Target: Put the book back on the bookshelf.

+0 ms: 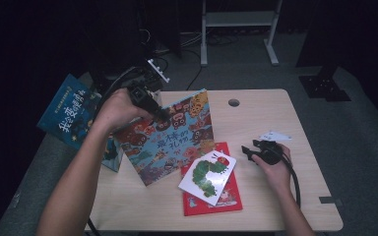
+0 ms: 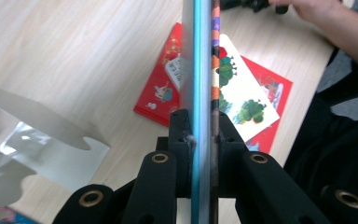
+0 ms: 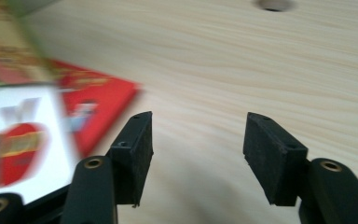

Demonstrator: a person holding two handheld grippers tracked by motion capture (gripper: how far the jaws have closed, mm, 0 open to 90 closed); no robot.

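**A:** Slippage is my worry. My left hand-held gripper (image 1: 158,113) is clamped on the top edge of the owl book (image 1: 170,140), and in the left gripper view that book (image 2: 201,70) runs edge-on straight up between the jaws, pinched near one corner only. It stands tilted on its bottom edge on the surface (image 1: 266,118), so if I swing it too fast it could pivot in the pads or skid out.

**B:** And what would it hit?

**A:** The caterpillar book (image 1: 207,173), which lies flat on the red book (image 1: 211,196) at about four o'clock from my left hand-held gripper, just beside the owl book's lower corner. A dropped cover would shove that little stack. The blue book (image 1: 69,110) hangs over the surface's edge at nine o'clock (it looks ready to tip off if I nudge it).

**B:** Your other hand?

**A:** My right hand-held gripper (image 1: 250,151) sits low over the surface at three o'clock from the caterpillar book, near but apart from it. In the right gripper view its jaws stand spread with nothing but bare surface (image 3: 261,70) between them, and the red book (image 3: 98,100) lies off at ten o'clock. That view is blurred at the left, so sweeping in carelessly might clip the stack.
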